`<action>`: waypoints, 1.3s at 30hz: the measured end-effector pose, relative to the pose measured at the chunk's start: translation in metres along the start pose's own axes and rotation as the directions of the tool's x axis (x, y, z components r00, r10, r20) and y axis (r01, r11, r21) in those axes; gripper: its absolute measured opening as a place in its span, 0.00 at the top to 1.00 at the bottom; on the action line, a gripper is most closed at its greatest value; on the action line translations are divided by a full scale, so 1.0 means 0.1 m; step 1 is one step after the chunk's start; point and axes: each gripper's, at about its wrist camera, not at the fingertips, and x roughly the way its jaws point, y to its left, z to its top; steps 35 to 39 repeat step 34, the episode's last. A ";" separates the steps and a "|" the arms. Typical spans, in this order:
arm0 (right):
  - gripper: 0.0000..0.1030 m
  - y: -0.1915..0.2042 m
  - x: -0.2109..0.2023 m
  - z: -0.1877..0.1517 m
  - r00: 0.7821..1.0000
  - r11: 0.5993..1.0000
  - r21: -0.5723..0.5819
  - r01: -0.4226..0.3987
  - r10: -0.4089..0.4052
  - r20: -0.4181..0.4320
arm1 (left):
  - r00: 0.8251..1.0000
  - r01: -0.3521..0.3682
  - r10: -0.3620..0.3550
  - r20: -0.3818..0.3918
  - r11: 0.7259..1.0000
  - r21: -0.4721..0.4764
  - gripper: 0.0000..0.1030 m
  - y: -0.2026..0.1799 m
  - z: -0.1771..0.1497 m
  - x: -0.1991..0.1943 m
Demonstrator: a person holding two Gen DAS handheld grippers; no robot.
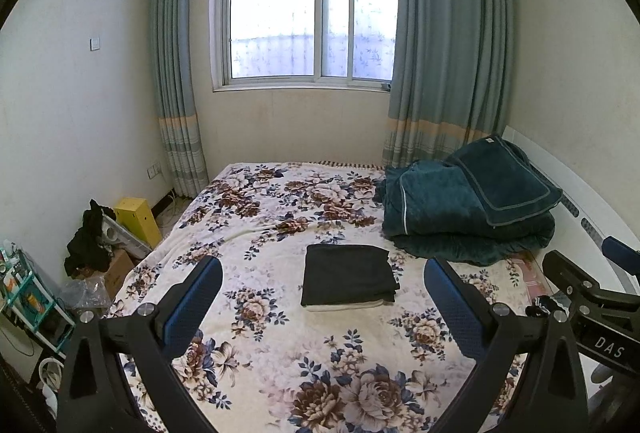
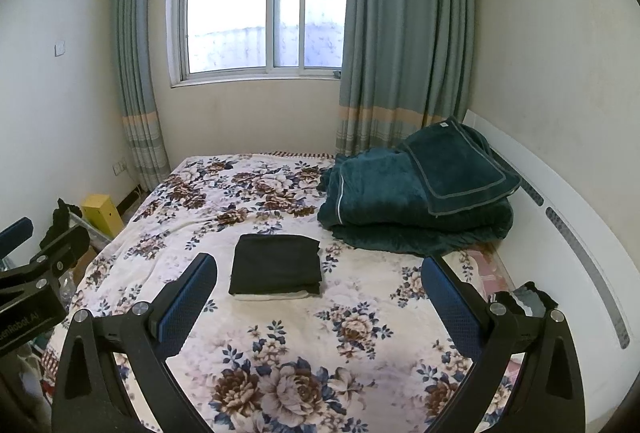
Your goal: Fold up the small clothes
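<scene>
A folded black garment (image 1: 349, 275) lies flat on the floral bedspread (image 1: 280, 217), on top of a folded white piece whose edge shows beneath it. My left gripper (image 1: 323, 273) hovers above the bed's near part, open wide, with nothing between its blue pads. In the right wrist view the same black garment (image 2: 277, 263) sits just beyond and between the fingers. My right gripper (image 2: 319, 271) is also open wide and holds nothing. Each gripper shows at the edge of the other's view: the right one (image 1: 592, 281) and the left one (image 2: 36, 253).
A folded dark teal blanket and pillow (image 1: 468, 205) are stacked at the bed's far right by the white headboard (image 2: 560, 201). A yellow box (image 1: 138, 219), dark clothes, cardboard and a small shelf (image 1: 28, 297) crowd the floor on the left. Window and curtains stand behind.
</scene>
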 end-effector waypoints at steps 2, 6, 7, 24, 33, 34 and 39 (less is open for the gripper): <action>0.00 0.01 0.00 0.00 1.000 1.000 -0.001 -0.001 0.001 -0.001 | 1.000 -0.001 0.001 0.001 1.000 0.000 0.00 -0.01 0.00 0.00; 0.00 0.02 -0.04 -0.03 1.000 1.000 0.004 0.002 -0.002 -0.001 | 1.000 -0.002 0.002 0.004 1.000 0.001 0.00 -0.02 0.01 0.00; 0.00 0.03 -0.06 -0.04 1.000 1.000 0.007 0.003 -0.003 -0.001 | 1.000 -0.005 0.005 0.004 1.000 0.003 0.00 -0.02 0.01 0.00; 0.00 0.08 -0.12 -0.09 1.000 1.000 0.016 0.010 -0.010 0.001 | 1.000 -0.004 0.003 0.017 1.000 0.003 0.00 -0.07 0.08 -0.04; 0.00 0.12 -0.15 -0.11 1.000 1.000 0.019 0.018 -0.018 0.001 | 0.999 -0.013 0.013 0.042 1.000 0.002 0.00 -0.11 0.05 -0.09; 0.00 0.10 -0.16 -0.12 1.000 1.000 0.020 0.018 -0.019 0.001 | 0.999 -0.014 0.014 0.043 1.000 0.003 0.00 -0.11 0.05 -0.10; 0.00 0.10 -0.16 -0.12 1.000 1.000 0.020 0.018 -0.019 0.001 | 0.999 -0.014 0.014 0.043 1.000 0.003 0.00 -0.11 0.05 -0.10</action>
